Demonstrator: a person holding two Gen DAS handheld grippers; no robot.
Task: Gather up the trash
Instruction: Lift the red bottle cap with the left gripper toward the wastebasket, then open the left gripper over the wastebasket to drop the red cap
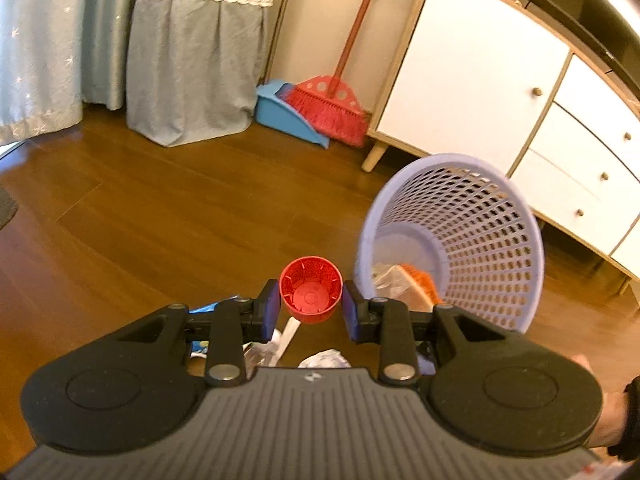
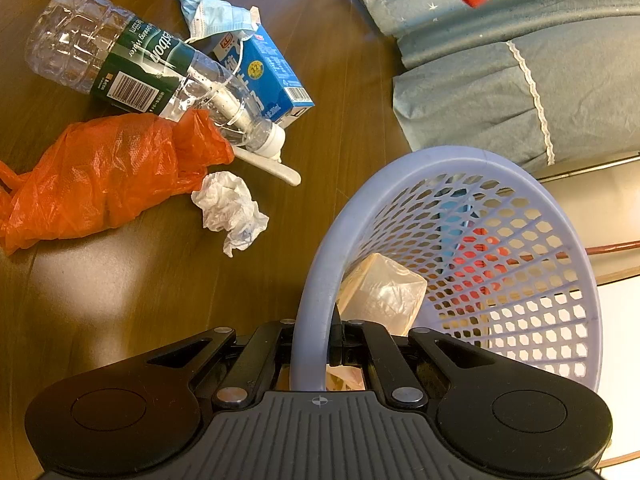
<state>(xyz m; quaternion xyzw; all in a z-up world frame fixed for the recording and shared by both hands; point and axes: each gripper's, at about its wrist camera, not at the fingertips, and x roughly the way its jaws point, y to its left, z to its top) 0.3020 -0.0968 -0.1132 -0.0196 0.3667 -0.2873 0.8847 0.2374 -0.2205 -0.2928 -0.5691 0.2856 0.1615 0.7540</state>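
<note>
Wooden floor (image 1: 180,220) runs back to a curtain (image 1: 192,60), a red broom (image 1: 332,112) in the corner and a white cabinet (image 1: 480,80). I hold a red cup (image 1: 311,290) between my left gripper (image 1: 310,310) fingers, beside the tilted lilac basket (image 2: 520,240), whose rim my right gripper (image 2: 316,344) clamps. Next, I judge, the cup goes in. A bottle (image 2: 132,68), orange bag (image 2: 100,176), milk carton (image 2: 272,76), face mask (image 2: 212,12) and crumpled tissue (image 2: 230,210) lie waiting.
</note>
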